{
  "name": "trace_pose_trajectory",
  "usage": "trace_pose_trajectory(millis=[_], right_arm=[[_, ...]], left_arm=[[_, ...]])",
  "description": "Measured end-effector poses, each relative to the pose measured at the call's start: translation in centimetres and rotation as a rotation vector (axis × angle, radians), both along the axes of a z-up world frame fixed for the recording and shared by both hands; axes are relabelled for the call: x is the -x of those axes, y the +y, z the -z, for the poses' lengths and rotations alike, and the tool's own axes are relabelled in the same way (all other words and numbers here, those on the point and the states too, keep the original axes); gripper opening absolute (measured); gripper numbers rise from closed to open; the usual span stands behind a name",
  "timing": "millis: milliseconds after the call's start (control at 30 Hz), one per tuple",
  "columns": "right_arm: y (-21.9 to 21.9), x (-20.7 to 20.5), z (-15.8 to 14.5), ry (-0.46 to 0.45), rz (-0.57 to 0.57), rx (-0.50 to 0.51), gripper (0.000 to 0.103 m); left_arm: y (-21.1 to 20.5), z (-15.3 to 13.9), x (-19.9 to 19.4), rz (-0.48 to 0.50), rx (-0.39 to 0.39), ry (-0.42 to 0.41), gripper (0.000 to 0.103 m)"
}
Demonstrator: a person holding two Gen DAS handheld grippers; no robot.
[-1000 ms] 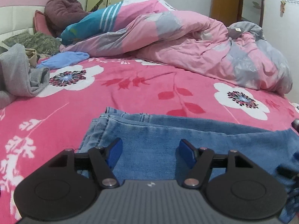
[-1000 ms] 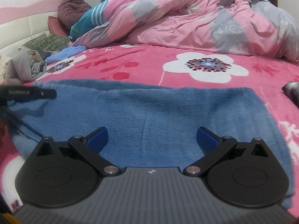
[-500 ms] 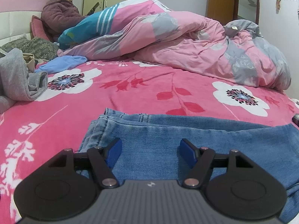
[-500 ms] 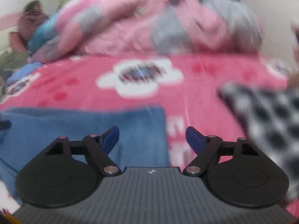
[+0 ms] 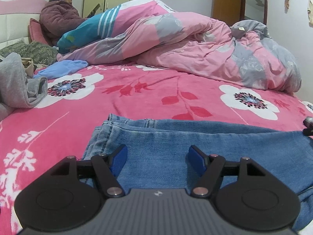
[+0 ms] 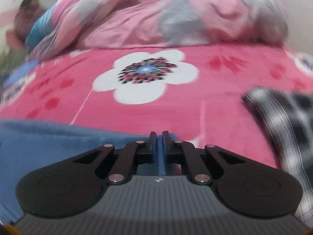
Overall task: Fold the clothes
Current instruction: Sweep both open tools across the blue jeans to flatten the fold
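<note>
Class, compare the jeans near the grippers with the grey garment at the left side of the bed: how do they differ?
The jeans are blue denim; the grey garment is soft knit. The jeans lie spread flat on the bedspread; the grey garment sits bunched in a heap. The jeans lie under the left gripper; the grey garment lies farther off. Neither is gripped.

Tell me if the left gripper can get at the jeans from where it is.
Probably yes. The left gripper is open right over the jeans, denim showing between its fingers, and nothing lies in between.
</note>
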State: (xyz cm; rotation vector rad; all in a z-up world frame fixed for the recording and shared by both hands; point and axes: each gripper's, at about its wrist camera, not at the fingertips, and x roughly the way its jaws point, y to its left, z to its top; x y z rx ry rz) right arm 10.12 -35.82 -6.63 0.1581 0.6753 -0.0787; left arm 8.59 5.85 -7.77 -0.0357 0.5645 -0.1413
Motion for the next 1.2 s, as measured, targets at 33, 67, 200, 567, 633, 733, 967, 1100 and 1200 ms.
trace_pose_trajectory(millis=[33, 67, 200, 567, 633, 733, 967, 1100, 1200], right_arm=[[-0.1, 0.4, -0.4, -0.012, 0.012, 0.017, 0.011], [0.1, 1.1, -0.9, -0.042, 0.001, 0.028, 0.011], [2.2, 3.5, -1.9, -0.096, -0.159, -0.034, 0.01], [2.2, 9.5, -2.1, -0.16, -0.16, 0.0, 0.007], [4.4, 10.5, -1.8, -0.174, -0.272, -0.01, 0.007], [6.1, 12.1, 0.9, -0.115, -0.347, 0.078, 0.014], [4.6, 14.4, -0.5, -0.192, -0.278, -0.025, 0.024], [6.0, 14.3, 0.5, -0.221, -0.288, 0.05, 0.037], [6.0, 13.9, 2.0, -0.204, -0.26, 0.084, 0.05]], left_arm=[[0.0, 0.0, 0.0, 0.0, 0.001, 0.001, 0.071], [0.0, 0.0, 0.0, 0.0, 0.0, 0.002, 0.071], [0.1, -0.2, -0.2, -0.002, 0.007, 0.012, 0.071], [0.1, -0.4, -0.3, 0.0, 0.017, 0.037, 0.071], [0.1, -0.4, -0.3, -0.001, 0.017, 0.037, 0.071], [0.1, -0.4, -0.2, 0.004, 0.012, 0.033, 0.071], [0.0, -0.5, -0.3, 0.007, 0.001, 0.043, 0.071], [-0.2, -0.8, -0.3, 0.002, -0.008, 0.057, 0.071], [-0.6, -1.1, -0.3, -0.003, -0.024, 0.066, 0.073]])
